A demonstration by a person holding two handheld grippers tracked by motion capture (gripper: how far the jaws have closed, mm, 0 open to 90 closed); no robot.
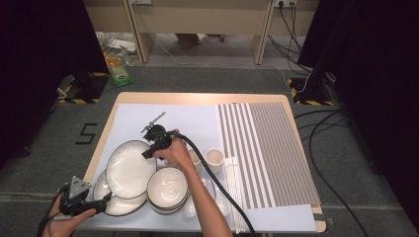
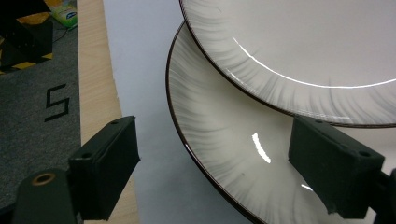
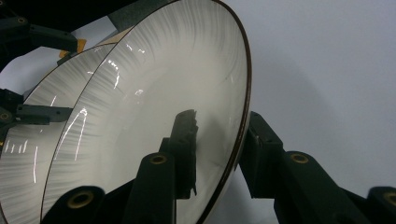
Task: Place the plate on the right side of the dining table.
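A person stands at a worktop (image 1: 202, 98) covered with a pale sheet, holding a hand-held gripper in each hand.

The right hand-held gripper (image 1: 148, 152) is clamped on the far rim of the upper plate (image 1: 129, 169), one jaw on the plate's face and one behind its edge. This plate is tilted, its gripped edge raised, and it overlaps the lower plate (image 1: 118, 206), which lies near the front left corner of the worktop. In the right gripper view the upper plate (image 3: 154, 121) stands steeply on edge, with the lower plate (image 3: 23, 158) behind it.

The left hand-held gripper (image 1: 96, 203) is at the near left edge of the lower plate. In the left gripper view its jaws stand apart, either side of that plate's dark rim (image 2: 210, 140), pressing on nothing.

Just right of the plates sit stacked bowls (image 1: 168, 188), and beyond them a small cup (image 1: 214, 158). A striped mat (image 1: 267, 153) covers the worktop's right side.
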